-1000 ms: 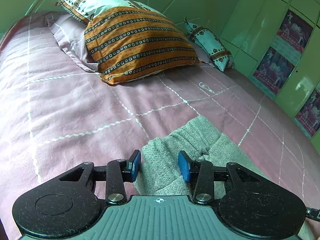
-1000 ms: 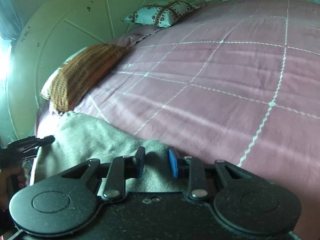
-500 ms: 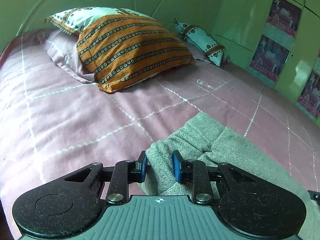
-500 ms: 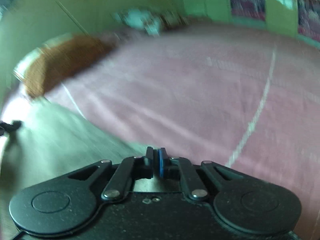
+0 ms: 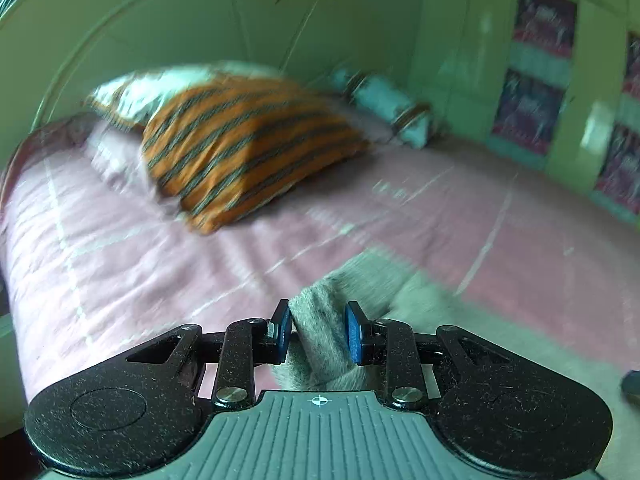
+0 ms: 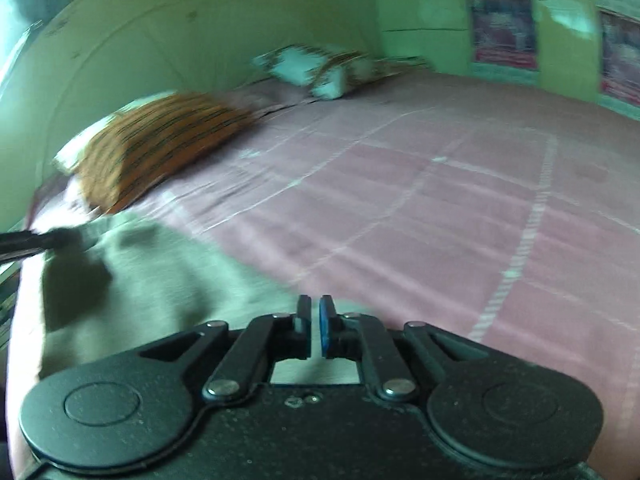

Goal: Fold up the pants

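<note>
Grey knit pants (image 5: 424, 300) lie on a pink bedspread (image 5: 120, 248). My left gripper (image 5: 318, 330) is shut on a bunched edge of the pants, with the fabric filling the gap between its blue pads. In the right wrist view the pants (image 6: 160, 280) spread out to the left. My right gripper (image 6: 315, 326) is shut on their near edge, with the pads almost touching. The left gripper's tip (image 6: 48, 240) shows at the far left edge of that view, holding the cloth. Both views are motion-blurred.
An orange striped pillow (image 5: 248, 148) and a pale patterned pillow (image 5: 384, 104) lie at the head of the bed. A green headboard (image 5: 200, 24) stands behind them. Green wardrobe doors with posters (image 5: 540, 100) stand to the right. The bedspread (image 6: 440, 200) stretches wide to the right.
Both grippers have closed on the pants' edge, the right first. Both cameras have tilted up, showing more headboard and wardrobe, and the cloth has lifted with them.
</note>
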`<state>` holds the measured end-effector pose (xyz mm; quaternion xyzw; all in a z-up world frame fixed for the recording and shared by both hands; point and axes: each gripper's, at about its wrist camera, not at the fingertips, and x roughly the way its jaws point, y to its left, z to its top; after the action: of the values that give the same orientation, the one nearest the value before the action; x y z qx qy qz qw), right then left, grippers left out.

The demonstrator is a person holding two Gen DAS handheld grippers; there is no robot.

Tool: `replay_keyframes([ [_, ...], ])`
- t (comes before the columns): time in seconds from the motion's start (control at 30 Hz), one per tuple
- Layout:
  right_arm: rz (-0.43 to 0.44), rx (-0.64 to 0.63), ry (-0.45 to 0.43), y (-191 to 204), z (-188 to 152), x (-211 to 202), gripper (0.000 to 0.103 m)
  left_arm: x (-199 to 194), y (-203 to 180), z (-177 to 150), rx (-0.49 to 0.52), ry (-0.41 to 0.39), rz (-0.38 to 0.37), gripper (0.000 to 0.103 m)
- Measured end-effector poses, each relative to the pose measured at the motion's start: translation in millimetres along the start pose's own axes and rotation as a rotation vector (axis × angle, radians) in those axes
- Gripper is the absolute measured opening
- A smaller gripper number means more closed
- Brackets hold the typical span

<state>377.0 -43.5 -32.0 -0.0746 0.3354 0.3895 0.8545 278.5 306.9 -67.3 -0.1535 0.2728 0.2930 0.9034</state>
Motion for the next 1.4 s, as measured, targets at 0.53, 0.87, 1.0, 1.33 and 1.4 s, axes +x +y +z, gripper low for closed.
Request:
replay_keyframes([
  [0.53,-0.156,0.059,0.049,-4.3,-34.2,-27.1,0.003,-33.9,-65.2,-24.8,0.218,-0.003,-0.211,0.048],
  [0.87,-0.592,0.443,-0.052,-128.6,-113.0,-167.4,0.005,-18.3,-38.1,-35.6,0.181,0.078,-0.250,0.038],
  [1.0,-0.570,0.551,-0.096,-141.8,-150.7,-219.7,0.007,-19.2,-43.8,-43.6,0.154,0.082,-0.293,0.078],
  [1.33,-0.572,1.137,-0.516,-178.8,-296.1,-413.2,0.021,-52.8,-45.0,-47.3,0.155,0.050,-0.316,0.090],
  [1.4,-0.566,1.241,-0.551,-174.8,-334.7,-431.3,0.021,-57.0,-49.7,-53.4,0.148,0.059,-0.327,0.090],
])
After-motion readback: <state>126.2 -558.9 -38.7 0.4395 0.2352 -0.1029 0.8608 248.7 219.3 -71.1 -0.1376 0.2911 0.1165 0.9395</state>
